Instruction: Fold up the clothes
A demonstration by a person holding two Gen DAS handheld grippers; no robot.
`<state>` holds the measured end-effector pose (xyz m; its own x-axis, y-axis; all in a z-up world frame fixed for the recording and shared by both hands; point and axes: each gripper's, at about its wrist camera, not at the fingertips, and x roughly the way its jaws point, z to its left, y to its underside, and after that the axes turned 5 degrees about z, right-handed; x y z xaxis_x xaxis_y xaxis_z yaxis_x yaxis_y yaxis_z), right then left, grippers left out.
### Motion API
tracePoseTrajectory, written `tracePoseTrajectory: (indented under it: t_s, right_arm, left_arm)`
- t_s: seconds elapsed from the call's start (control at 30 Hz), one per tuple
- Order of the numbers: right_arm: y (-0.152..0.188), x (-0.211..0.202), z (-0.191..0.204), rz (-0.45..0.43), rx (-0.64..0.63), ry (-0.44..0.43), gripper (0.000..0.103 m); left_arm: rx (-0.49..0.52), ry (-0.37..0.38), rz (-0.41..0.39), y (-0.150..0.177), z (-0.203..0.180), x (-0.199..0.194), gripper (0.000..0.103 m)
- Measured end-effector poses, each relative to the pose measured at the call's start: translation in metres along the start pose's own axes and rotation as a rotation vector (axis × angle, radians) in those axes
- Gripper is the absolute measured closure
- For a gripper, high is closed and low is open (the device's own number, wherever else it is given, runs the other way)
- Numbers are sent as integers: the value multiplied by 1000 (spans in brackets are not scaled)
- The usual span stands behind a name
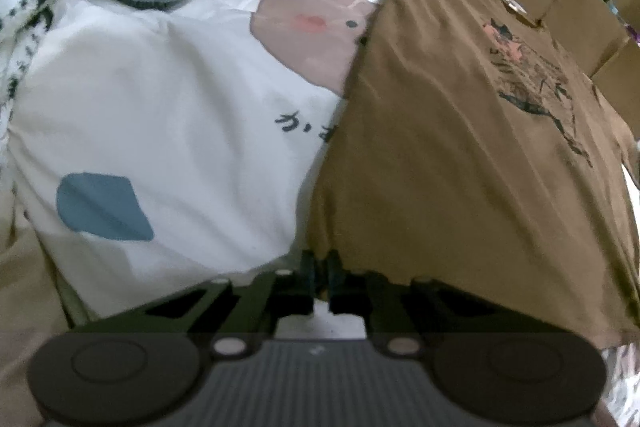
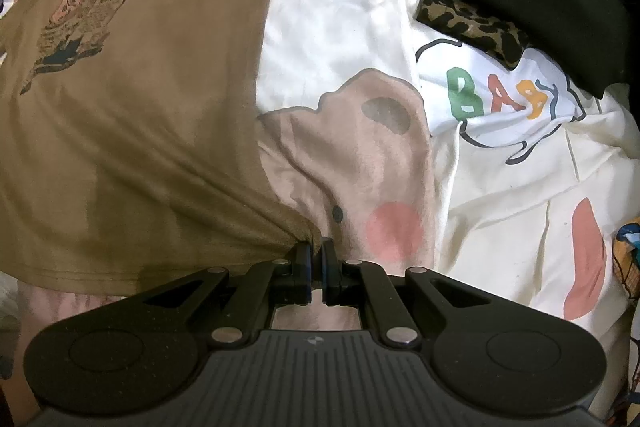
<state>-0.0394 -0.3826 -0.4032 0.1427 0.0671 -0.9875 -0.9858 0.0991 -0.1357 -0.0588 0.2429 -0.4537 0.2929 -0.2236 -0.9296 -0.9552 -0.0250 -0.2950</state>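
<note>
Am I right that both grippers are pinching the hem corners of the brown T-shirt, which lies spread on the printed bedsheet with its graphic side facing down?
Not quite: the graphic faces up. Both wrist views show the print on top of the brown T-shirt. The rest holds: the left gripper and right gripper each have their jaws closed on its hem corners, and it lies on the printed bedsheet.

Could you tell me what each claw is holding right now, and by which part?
Both hold the brown T-shirt by its bottom hem: the left claw pinches one hem corner, the right claw the other.
</note>
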Motion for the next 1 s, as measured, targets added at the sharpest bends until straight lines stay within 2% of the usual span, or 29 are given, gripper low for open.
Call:
tracePoseTrajectory:
  t_s: [0.27, 0.57, 0.8, 1.0]
  right_arm:
    - [-1, -31, -2, -2, 4, -79, 101]
    - [2, -85, -3, -6, 14, -185, 101]
    - [5, -107, -9, -24, 32, -232, 101]
    - [8, -109, -13, -35, 48, -256, 101]
  left_arm:
    - [11, 32, -44, -20, 7, -55, 98]
    - [23, 57, -91, -49, 1, -117, 99]
    - [43, 59, -99, -61, 0, -141, 99]
    - [41, 41, -79, -64, 2, -140, 99]
